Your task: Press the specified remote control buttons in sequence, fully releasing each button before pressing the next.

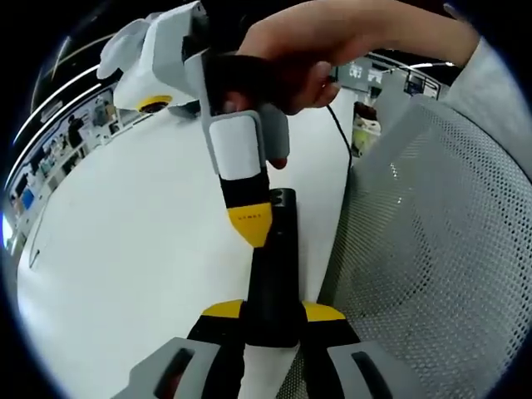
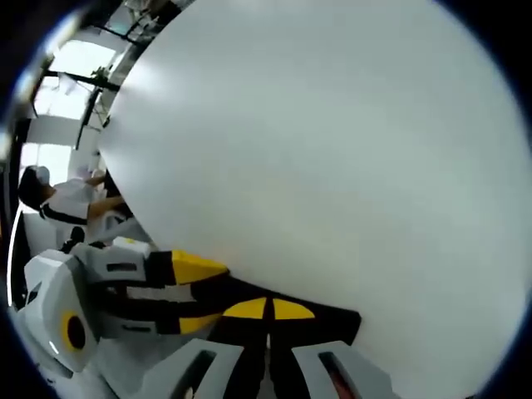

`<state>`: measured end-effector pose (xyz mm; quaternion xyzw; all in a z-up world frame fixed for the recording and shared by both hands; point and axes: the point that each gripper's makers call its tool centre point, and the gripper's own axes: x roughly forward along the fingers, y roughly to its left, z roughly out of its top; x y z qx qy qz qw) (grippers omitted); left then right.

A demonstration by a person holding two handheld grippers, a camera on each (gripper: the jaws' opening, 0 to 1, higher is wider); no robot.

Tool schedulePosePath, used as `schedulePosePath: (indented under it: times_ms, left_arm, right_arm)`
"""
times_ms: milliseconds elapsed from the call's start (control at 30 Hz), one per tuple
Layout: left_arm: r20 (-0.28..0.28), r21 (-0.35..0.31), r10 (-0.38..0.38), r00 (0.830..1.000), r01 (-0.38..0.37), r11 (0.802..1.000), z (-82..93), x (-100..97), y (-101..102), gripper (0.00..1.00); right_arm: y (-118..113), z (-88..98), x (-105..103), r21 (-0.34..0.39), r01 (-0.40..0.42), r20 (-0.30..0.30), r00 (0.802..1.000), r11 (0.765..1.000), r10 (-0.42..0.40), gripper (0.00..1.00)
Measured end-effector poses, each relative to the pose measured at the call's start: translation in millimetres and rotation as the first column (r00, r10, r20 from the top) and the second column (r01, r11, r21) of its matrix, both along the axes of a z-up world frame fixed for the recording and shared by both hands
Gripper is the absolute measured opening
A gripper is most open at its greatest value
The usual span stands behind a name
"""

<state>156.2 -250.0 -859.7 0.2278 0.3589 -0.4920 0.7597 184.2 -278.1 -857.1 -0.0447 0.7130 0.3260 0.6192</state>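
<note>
Clamped in the left gripper (image 1: 273, 320), the black remote control (image 1: 274, 274) sits above the white worktop (image 1: 125, 274) while the right gripper (image 1: 249, 226) (jaws pressed together) bears on it; off-centre pressure could twist it loose.

1. A broad white table (image 1: 125, 249) takes up most of the left gripper view, its surface plain and evenly lit.
2. A grey perforated mesh panel (image 1: 432, 249) stands just beside the table's edge.
3. Long ceiling light strips (image 1: 58, 100) run overhead.
4. Shelving with small coloured items (image 1: 58, 150) lines the far side.
5. In the right gripper view, bright windows (image 2: 71, 58) sit behind dark framing.
</note>
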Motion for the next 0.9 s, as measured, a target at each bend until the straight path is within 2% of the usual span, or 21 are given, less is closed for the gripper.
schedulePosePath:
  times_ms: [133, 233, 367, 433, 667, 900]
  left_arm:
    - [0.000, -0.001, 0.002, 1.000, -0.002, 1.000, -0.4, -0.2, 0, 0.24]
    - [0.002, -0.002, 0.003, 1.000, -0.003, 1.000, -0.6, 0.0, 0, 0.24]
    - [0.003, -0.001, 0.001, 1.000, -0.001, 1.000, -0.7, 0.0, 0, 0.24]
    - [0.004, -0.001, 0.000, 1.000, 0.000, 1.000, -0.9, 0.1, -1, 0.24]
    - [0.004, -0.002, 0.001, 1.000, -0.001, 1.000, -0.3, -0.3, -1, 0.24]
    - [0.006, -0.002, -0.001, 1.000, 0.001, 1.000, -0.5, 0.0, 0, 0.24]
  right_arm:
    - [0, 0.6, 0, 0.024, 0.016, 0.017, 1.000, 1.000, -0.017, 0.00]
    - [0, 1.4, 0, 0.035, -0.002, 0.022, 1.000, 0.999, 0.002, 0.00]
    - [-6, 2.4, 0, 0.027, 0.003, 0.018, 1.000, 1.000, -0.004, 0.00]
    - [-7, 3.8, -3, 0.028, 0.009, -0.002, 1.000, 1.000, -0.009, 0.00]
    - [-2, 6.2, -10, 0.045, 0.026, -0.021, 0.999, 0.999, -0.025, 0.00]
    - [-3, 4.3, -12, 0.036, 0.014, 0.000, 1.000, 0.999, -0.014, 0.00]
